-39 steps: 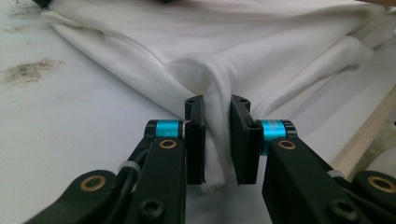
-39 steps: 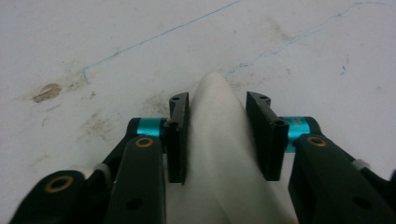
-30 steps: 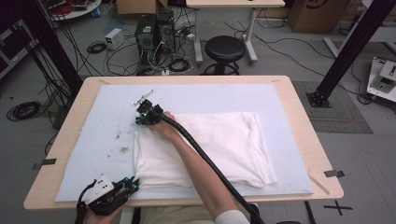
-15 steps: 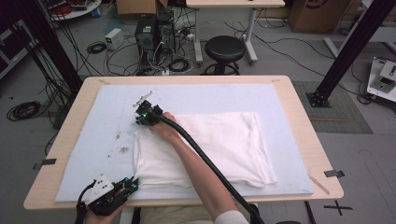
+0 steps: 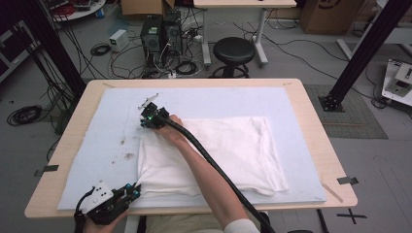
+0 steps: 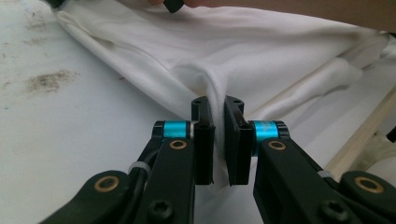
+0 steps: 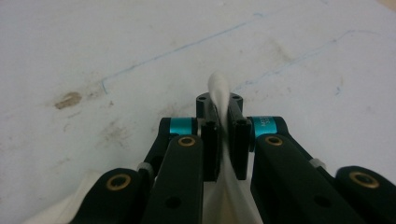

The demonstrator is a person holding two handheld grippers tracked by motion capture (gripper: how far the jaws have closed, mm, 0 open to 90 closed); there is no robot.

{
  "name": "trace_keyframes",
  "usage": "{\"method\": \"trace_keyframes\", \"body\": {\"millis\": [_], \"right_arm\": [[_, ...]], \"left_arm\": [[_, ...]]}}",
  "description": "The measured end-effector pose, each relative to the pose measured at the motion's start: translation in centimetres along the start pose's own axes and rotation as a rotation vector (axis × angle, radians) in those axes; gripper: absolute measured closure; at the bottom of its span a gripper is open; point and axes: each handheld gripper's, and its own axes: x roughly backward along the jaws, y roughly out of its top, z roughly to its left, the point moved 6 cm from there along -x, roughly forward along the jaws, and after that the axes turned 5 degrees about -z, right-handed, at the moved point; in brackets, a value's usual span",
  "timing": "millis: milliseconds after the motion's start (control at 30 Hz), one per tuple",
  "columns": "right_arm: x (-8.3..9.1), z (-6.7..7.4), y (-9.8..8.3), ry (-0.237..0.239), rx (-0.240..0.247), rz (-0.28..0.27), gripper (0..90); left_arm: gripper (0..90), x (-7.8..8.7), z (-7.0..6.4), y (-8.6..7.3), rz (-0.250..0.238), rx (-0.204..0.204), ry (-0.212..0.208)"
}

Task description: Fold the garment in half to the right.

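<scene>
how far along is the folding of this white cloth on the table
Done: the white cloth lies flat on the pale mat, seemingly already folded to a rectangle. In hand: the left hand-held gripper is shut on its near left corner and the right hand-held gripper is shut on the far left corner, each pinching a ridge of fabric. Left: probably lifting that left edge and carrying it over to the right; no lift shows yet.
</scene>
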Motion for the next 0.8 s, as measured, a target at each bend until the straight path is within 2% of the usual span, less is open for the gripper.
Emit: {"method": "trace_keyframes", "body": {"millis": [167,500,800], "right_arm": [[0.7,0.0,0.8,0.009,-0.019,-0.039,87.4],[1.7,0.4,2.5,0.035,-0.038,-0.109,87.4],[2.0,1.4,4.3,0.044,-0.029,-0.147,87.4]], "left_arm": [[83.2,0.6,0.1,0.7,-0.029,0.0,-0.007],[83.2,2.1,0.3,2.2,-0.087,-0.016,0.006],[83.2,3.8,0.8,3.3,-0.138,-0.019,0.027]]}}
